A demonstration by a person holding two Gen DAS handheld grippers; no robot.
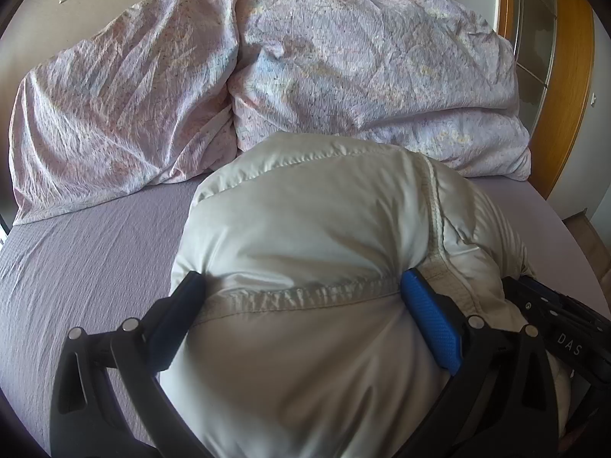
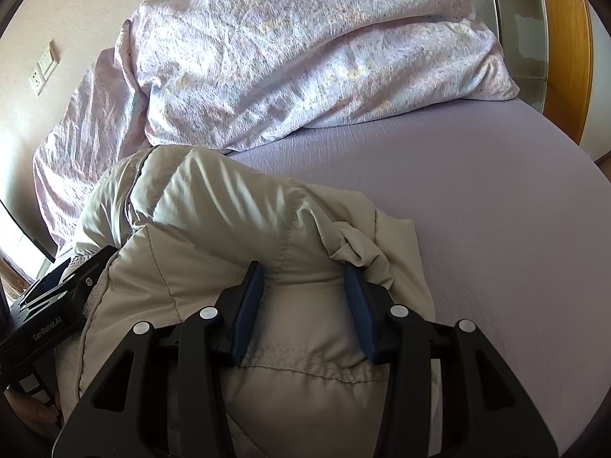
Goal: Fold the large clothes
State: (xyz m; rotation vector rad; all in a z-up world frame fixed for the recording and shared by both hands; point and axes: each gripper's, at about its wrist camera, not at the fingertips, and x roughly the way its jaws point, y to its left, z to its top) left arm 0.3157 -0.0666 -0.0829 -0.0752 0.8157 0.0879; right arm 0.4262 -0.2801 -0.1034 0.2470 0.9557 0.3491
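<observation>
Puffy beige jacket [image 1: 305, 229] lies bunched on a lilac-sheeted bed [image 1: 95, 248], below crumpled floral pillows [image 1: 362, 57]; left tongs [image 1: 301, 286] and right tongs [image 2: 305, 278] both clamp its padding.

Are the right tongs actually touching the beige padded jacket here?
Touching. The right wrist view shows the right tongs with both blue pads pressed into a bulging fold of the beige padded jacket, which puckers between them.
</observation>
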